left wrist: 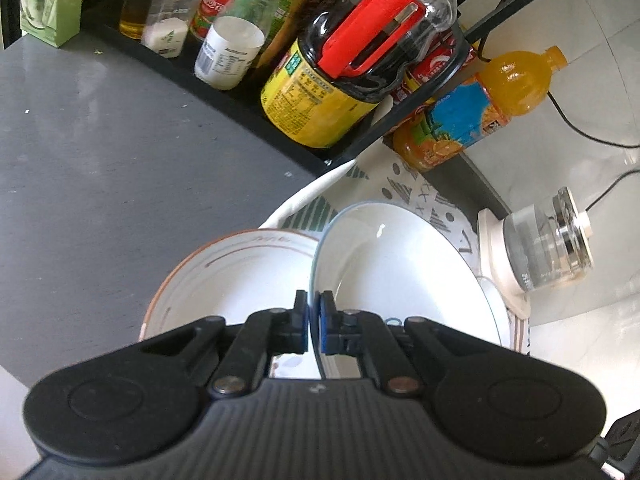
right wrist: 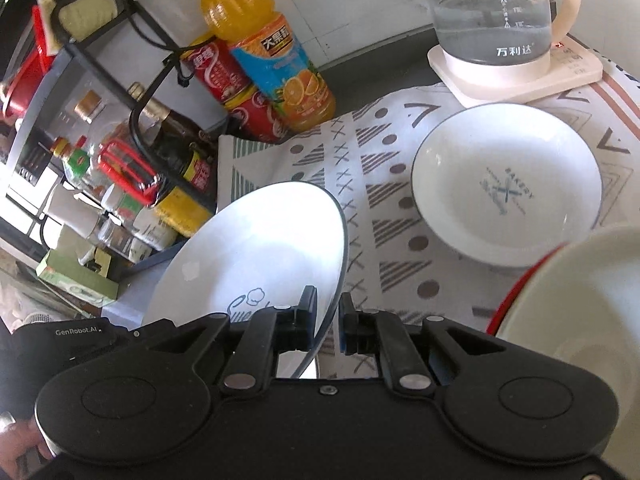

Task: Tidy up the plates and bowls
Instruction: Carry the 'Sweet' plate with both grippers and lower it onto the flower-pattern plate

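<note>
We can read "GenRobot.AI" in small white letters on the black body of the left gripper (right wrist: 76,344), low at the left of the right wrist view. The glass kettle (right wrist: 492,12) bears three white characters — 万利达 — with level marks above them too small to make out. The orange juice bottle (right wrist: 264,52) shows 大果粒 on its blue label. The white plate (right wrist: 506,184) lying on the patterned cloth (right wrist: 384,208) has "BAKERY" curved around a crossed emblem. The plate held on edge (right wrist: 256,252) shows blue script starting "Swe" — the rest is hidden. Other bottle labels are too blurred for us to read.
</note>
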